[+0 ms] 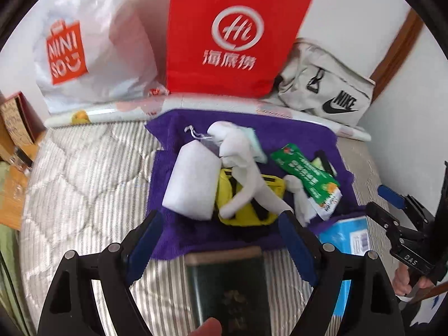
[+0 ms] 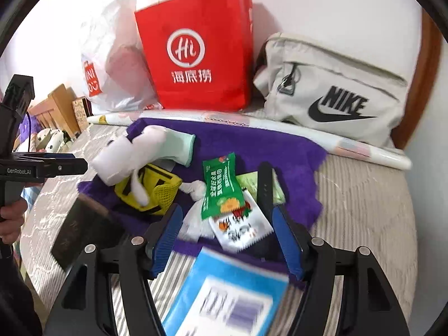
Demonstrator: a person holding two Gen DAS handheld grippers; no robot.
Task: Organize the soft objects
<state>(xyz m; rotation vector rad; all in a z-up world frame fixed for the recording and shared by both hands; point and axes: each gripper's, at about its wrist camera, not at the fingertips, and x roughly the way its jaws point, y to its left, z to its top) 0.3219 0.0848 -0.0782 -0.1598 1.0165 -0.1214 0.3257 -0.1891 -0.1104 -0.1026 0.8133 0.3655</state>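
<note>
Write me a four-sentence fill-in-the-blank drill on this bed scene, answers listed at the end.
1. The small soft items lie piled on a ___ fleece towel.
2. The red paper shopping bag stands between the white plastic bag and the beige ___ pouch.
3. The white stuffed toy lies across a ___ mesh pouch.
4. The snack packet with fruit pictures is mainly ___.

Answers: purple; Nike; yellow; green

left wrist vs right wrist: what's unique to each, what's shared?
Left wrist only: the white foam block beside the plush, and the MINISO logo in full on the white plastic bag.

Right wrist only: the black strap lying on the towel, and round plush toys at far left.

Both: purple towel, white plush, yellow pouch, green snack packet, red paper bag, Nike bag, each open tool.
</note>
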